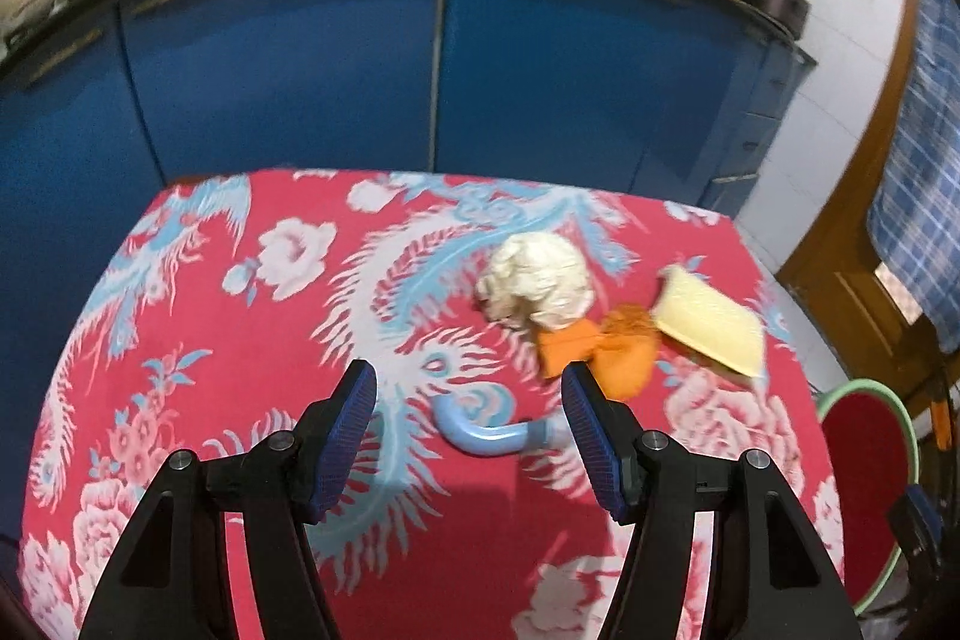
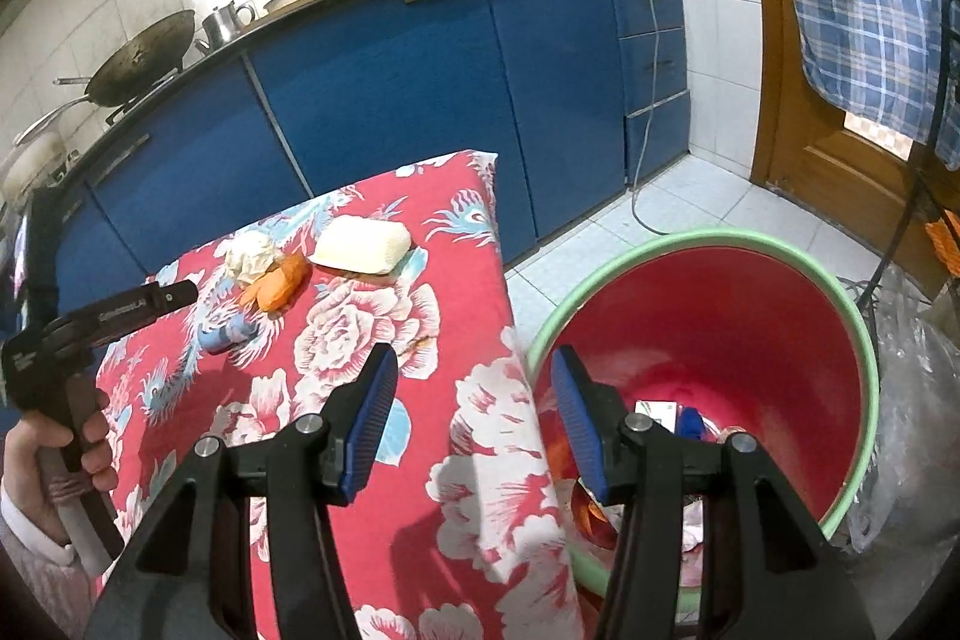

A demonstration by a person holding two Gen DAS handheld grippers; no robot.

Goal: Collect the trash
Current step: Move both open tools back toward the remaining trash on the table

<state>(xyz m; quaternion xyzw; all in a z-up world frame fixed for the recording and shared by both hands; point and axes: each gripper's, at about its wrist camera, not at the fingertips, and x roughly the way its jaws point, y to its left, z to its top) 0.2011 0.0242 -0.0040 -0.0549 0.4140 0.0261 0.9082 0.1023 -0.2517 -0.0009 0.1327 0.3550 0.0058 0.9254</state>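
Your left gripper [image 1: 471,391] hangs spread wide with nothing between its pads, low over the tabletop [image 1: 240,340]; your right gripper [image 2: 474,379] is likewise released and bare, straddling the tabletop's right edge and the rim of the red bin [image 2: 720,292] standing on the floor just beside it. Four pieces of trash remain, bunched toward the far right corner of the tabletop: one crumpled white paper wad [image 1: 537,283], one orange scrap [image 1: 600,349] touching it, one pale yellow sponge [image 1: 711,322] just to the right, and one light blue curved piece [image 1: 489,430] nearest your left pads. The wad looks featherlight and crushable, so pinch it across its middle. The sponge should be soft and springy; take it by its long sides. The blue piece looks stiff and smooth, likely slippery; grip its straight run.
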